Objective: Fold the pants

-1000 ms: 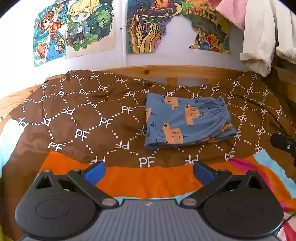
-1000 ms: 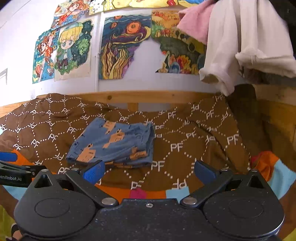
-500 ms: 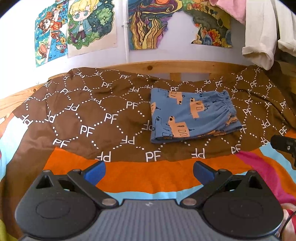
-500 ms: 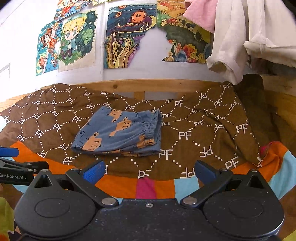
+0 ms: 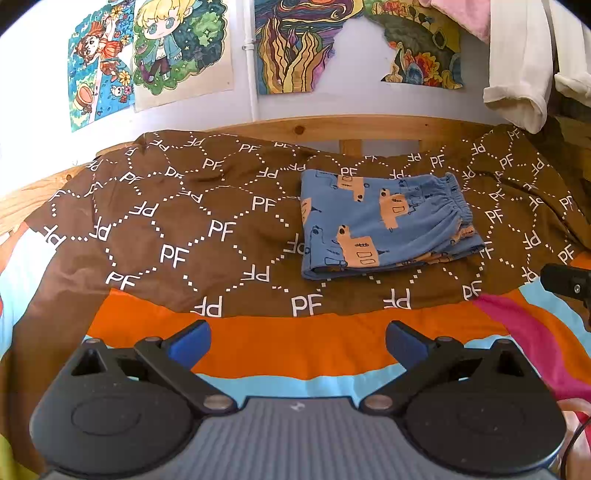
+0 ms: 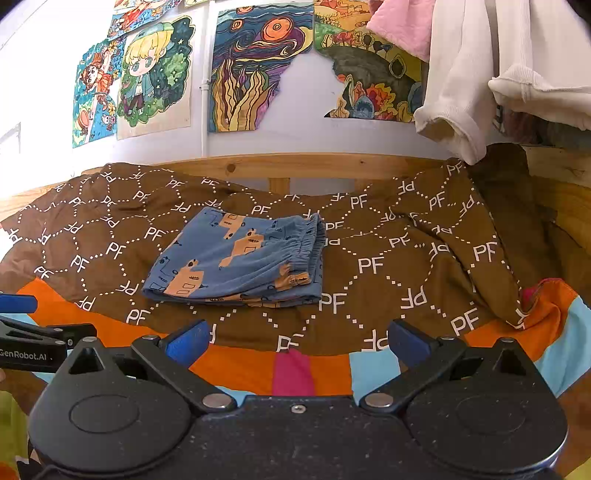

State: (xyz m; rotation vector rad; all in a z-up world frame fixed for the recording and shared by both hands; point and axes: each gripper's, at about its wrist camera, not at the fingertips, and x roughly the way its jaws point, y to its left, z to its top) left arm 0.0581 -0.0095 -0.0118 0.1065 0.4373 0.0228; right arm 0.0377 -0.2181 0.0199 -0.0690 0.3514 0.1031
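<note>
A bed with a pine frame (image 5: pixel 325 127) fills both views, and over it lies a brown cover (image 5: pixel 177 229) printed with white "PF" letters and dotted hexagons. Under its near edge shows a striped sheet (image 5: pixel 295 347) in orange, light blue and pink. On the wall beyond the frame hang coloured drawings (image 6: pixel 155 74), and at 1 o'clock in the right wrist view a cream garment (image 6: pixel 458 74) and a pink one (image 6: pixel 402 26) hang down.

The pants (image 5: pixel 384 221), blue with orange vehicle prints, lie folded into a flat rectangle on the brown cover, at about 1 o'clock in the left wrist view. Their gathered elastic waistband (image 6: pixel 310 243) sits along the edge towards 3 o'clock, with the fold at the side towards 9 o'clock. In the right wrist view the pants (image 6: pixel 236 258) lie at about 11 o'clock.

The left tool (image 5: pixel 297 341) hangs over the orange stripe, its blue-tipped fingers (image 5: pixel 190 343) spread wide and holding nothing, well apart from the pants. The right tool (image 6: pixel 297 341) is likewise spread and empty, near the cover's front edge. Each tool shows at the rim of the other's view, at 3 o'clock and 9 o'clock
</note>
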